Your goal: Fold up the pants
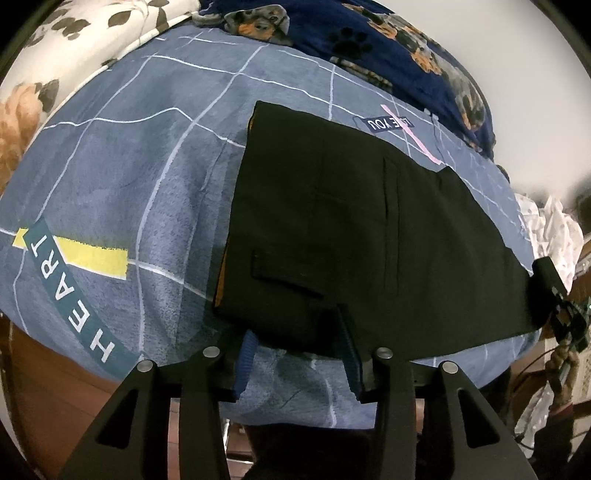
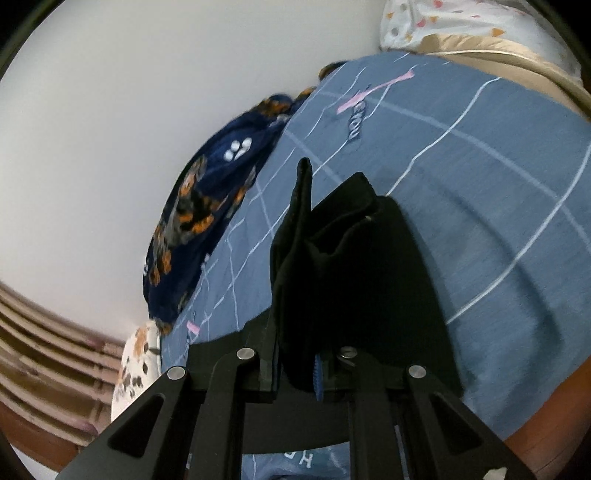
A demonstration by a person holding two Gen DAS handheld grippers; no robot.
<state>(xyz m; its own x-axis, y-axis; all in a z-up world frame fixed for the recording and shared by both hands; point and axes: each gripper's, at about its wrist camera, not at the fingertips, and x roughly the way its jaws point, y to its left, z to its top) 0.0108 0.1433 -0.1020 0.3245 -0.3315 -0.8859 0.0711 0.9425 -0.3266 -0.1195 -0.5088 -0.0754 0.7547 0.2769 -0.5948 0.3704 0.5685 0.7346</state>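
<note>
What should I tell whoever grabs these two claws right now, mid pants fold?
Left claw: open, fingers astride the near edge of the black pants, not pressing.
Right claw: shut on a bunched end of the pants, lifted off the blue bedsheet.
Done: pants lie flat on the bed, waistband end to the left.
Left: carry the gripped end across to the waistband, lay it down, smooth it.

A blue bed sheet with thin white lines covered the bed. It had a yellow stripe and the word HEART on it, and a pink stripe farther back. A dark blue blanket with dogs and paw prints lay at the far edge. A white pillow with leaves sat in the corner.
</note>
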